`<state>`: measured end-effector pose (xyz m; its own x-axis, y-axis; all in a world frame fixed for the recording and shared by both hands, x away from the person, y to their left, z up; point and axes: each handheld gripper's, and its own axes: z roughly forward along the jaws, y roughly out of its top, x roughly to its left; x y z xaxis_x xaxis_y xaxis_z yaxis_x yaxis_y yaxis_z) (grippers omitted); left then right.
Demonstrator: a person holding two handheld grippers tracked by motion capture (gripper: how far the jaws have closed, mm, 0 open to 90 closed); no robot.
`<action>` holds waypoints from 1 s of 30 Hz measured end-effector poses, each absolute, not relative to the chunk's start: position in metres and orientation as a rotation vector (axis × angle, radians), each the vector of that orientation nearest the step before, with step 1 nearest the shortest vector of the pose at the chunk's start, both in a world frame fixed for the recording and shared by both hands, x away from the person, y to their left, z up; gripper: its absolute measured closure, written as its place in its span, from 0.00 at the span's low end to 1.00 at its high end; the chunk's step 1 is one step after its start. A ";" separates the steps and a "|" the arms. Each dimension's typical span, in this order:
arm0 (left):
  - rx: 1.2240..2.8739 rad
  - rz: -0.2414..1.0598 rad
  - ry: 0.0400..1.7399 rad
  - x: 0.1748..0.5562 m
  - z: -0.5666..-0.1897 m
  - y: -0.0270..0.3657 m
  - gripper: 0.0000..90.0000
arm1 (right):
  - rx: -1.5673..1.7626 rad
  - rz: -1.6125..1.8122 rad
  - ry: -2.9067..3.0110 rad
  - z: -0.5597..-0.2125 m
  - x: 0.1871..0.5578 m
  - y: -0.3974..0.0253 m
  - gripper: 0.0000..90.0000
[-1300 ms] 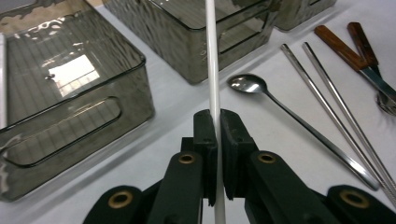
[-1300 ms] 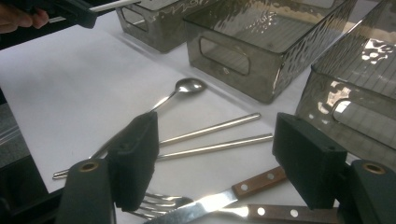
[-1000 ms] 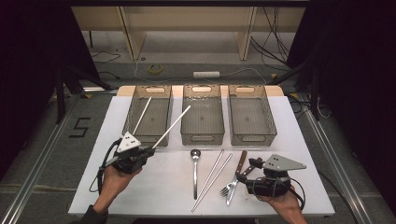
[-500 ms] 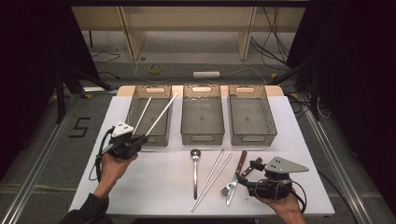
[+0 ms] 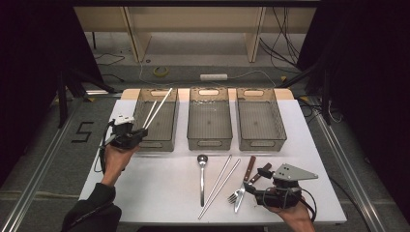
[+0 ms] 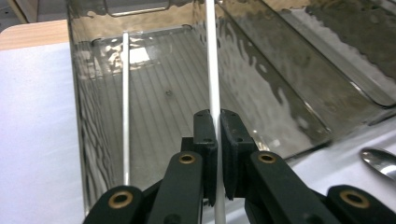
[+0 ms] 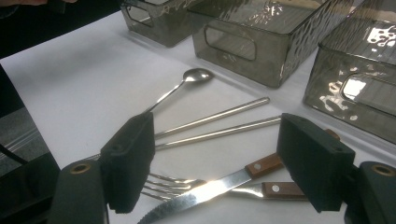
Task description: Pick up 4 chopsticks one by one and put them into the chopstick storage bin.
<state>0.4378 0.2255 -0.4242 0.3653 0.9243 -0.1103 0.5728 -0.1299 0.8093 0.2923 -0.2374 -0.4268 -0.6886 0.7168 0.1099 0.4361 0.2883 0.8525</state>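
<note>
My left gripper [image 5: 137, 134] [image 6: 214, 119] is shut on a white chopstick [image 5: 162, 102] [image 6: 212, 65], at the near left corner of the left grey bin [image 5: 155, 143] [image 6: 78, 116]. The stick slants up and away over that bin. A second white chopstick [image 6: 125, 116] lies on the bin's floor. My right gripper [image 5: 255, 180] [image 7: 219, 163] stands open at the front right of the table, with its jaws on either side of a wooden-handled knife [image 5: 249, 169] [image 7: 210, 189] and fork [image 5: 237, 195] [image 7: 163, 182].
A spoon [image 5: 202, 174] [image 7: 182, 86] and two metal chopsticks [image 5: 221, 181] [image 7: 219, 121] lie on the white table [image 5: 154, 193] left of the right gripper. A middle bin [image 5: 209, 142] and a right bin [image 5: 261, 142] stand in a row beside the left one.
My left gripper has carried the white chopstick left and away, up to the left bin. The right gripper has hardly moved.
</note>
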 end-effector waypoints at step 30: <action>1.881 0.478 1.513 0.481 -0.433 0.233 0.93 | 1.017 1.347 2.310 -0.429 0.291 -0.233 0.32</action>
